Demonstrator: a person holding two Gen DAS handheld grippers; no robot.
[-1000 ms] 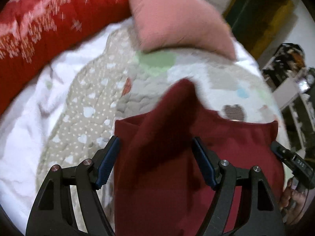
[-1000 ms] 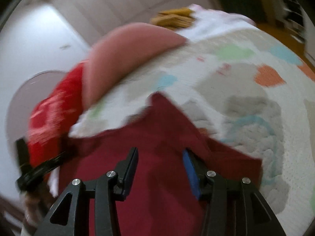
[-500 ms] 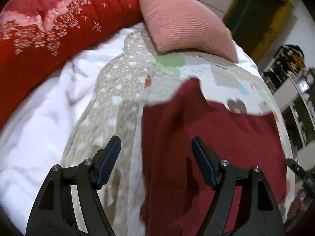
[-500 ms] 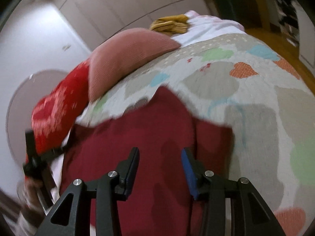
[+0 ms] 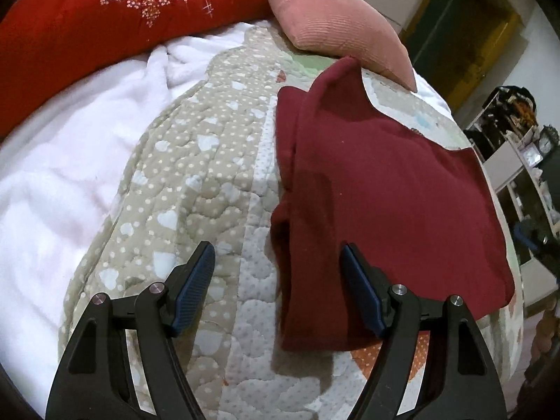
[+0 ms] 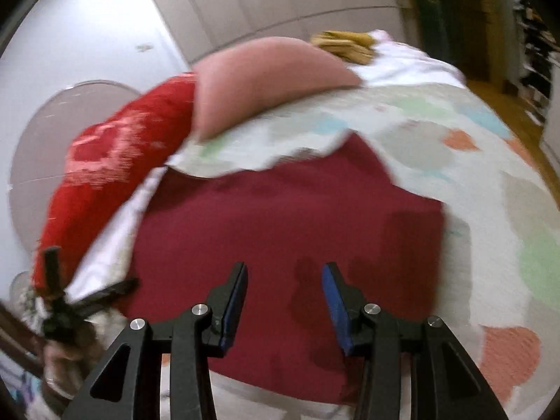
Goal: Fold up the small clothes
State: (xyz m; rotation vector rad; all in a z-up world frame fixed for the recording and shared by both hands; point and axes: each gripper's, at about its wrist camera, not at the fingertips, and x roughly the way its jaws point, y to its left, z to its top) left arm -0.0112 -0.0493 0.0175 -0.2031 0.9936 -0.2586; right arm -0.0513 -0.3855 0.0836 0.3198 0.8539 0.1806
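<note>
The left gripper [image 5: 276, 280] hangs with its jaws spread wide and empty over the near-left edge of the dark red garment [image 5: 378, 189]; the right gripper [image 6: 285, 299] stands part open, also empty, above the cloth's near middle. The garment lies flat on the patterned quilt [image 5: 196, 161], one corner reaching up to the pink cushion [image 5: 332, 24]. To fold well, I judge each pad should pinch only the layers at a near corner, lift together, and carry them evenly toward the cushion. The left view shows the doubled seam along the left edge; the right view, blurred, shows yellow cloth [image 6: 344, 43] at the far edge.
</note>
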